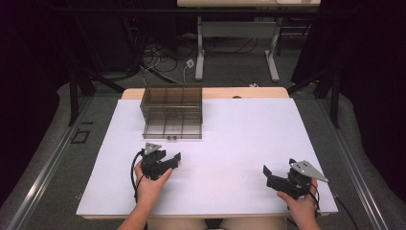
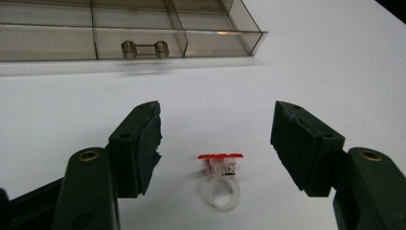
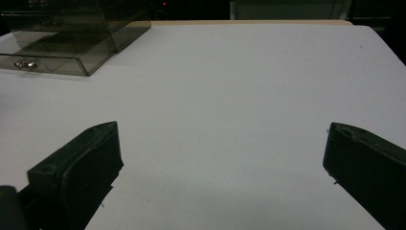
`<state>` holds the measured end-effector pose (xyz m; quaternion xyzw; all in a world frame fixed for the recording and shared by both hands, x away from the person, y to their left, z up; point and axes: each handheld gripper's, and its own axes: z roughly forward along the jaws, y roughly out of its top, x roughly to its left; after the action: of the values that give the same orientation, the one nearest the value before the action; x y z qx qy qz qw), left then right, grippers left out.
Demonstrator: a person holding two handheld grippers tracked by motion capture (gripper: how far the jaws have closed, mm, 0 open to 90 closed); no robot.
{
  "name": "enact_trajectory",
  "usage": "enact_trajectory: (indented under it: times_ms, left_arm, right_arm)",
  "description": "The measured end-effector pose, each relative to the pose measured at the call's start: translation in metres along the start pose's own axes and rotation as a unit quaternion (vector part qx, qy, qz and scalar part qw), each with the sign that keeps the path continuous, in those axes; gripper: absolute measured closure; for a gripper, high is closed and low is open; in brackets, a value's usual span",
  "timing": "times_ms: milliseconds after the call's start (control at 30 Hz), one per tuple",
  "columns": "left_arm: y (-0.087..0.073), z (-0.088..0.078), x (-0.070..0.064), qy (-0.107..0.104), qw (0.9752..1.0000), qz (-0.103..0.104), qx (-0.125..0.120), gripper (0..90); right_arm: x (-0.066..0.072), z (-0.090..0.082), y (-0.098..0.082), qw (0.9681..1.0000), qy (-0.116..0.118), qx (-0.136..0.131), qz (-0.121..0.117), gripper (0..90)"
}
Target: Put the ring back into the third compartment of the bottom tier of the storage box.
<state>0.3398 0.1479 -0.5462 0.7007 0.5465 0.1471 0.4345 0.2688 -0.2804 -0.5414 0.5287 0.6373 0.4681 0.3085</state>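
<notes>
Counter (image 1: 249,139) space around the small ring (image 2: 221,184) lies bare between the left tool's (image 2: 215,143) parted jaws, which do not touch it, with the smoky drawer box (image 1: 172,112) beyond, perhaps slightly pulled out, and the right tool (image 3: 222,158) spread wide well apart.

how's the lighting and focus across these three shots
High view: white table bright, surroundings very dark. Left gripper view: toy ring fairly sharp, smoky drawer box slightly soft. Right gripper view: dim, the fingers nearly black, background dark.
</notes>
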Motion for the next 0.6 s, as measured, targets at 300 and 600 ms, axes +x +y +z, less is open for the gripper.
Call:
enact_trajectory:
  times_ms: [300, 600]
  left_arm:
    - [-0.002, 0.005, -0.002, 0.002, 0.9993, 0.010, 0.035, 40.7]
    - [-0.005, 0.011, -0.002, 0.008, 0.9982, 0.017, 0.057, 46.5]
  right_arm:
    - [0.000, 0.001, -0.001, 1.0000, -0.001, 0.002, 0.002, 0.0]
    - [-0.001, 0.002, -0.001, 1.0000, 0.000, 0.004, 0.005, 0.0]
